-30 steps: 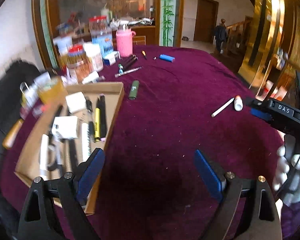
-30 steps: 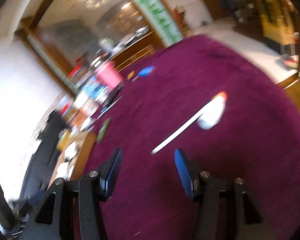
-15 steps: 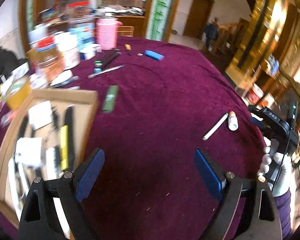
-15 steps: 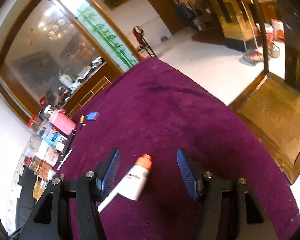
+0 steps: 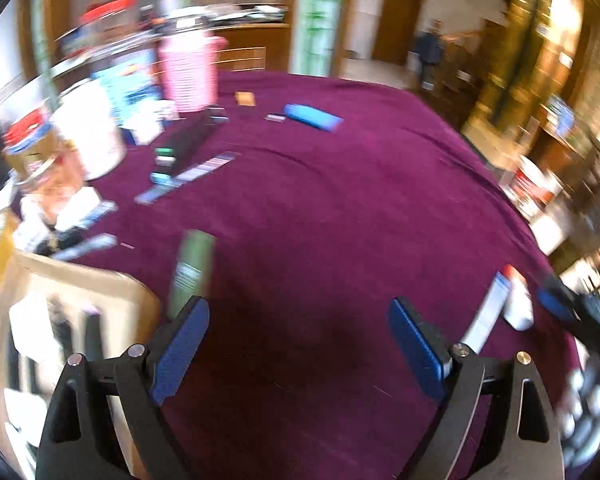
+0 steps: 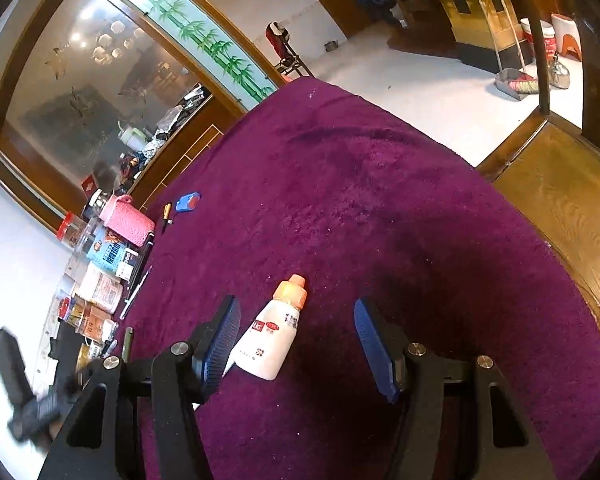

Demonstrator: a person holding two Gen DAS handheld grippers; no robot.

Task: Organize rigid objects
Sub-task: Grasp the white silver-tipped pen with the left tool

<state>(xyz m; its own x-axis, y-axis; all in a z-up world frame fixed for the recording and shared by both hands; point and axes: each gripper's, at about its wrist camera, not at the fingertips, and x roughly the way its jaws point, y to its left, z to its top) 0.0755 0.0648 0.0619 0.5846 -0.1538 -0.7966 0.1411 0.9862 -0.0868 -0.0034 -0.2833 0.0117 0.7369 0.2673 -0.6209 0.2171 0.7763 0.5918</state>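
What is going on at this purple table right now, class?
A person with a gripper in each hand is sorting small items on a purple-covered table. The right gripper is open around a small white bottle with an orange cap lying on the cloth, not yet gripping it. The left gripper is open and empty, near a cardboard tray already holding pens; a green tube lies beside it.

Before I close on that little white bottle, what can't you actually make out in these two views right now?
- Cardboard box contents, left wrist view: motion blur, cut off by the edge.
- White stick beside the white bottle: blurred in the left view; the right gripper finger hides most of it in the right view.
- Bottle label: print too small.
- Left gripper: whether it targets the green tube.
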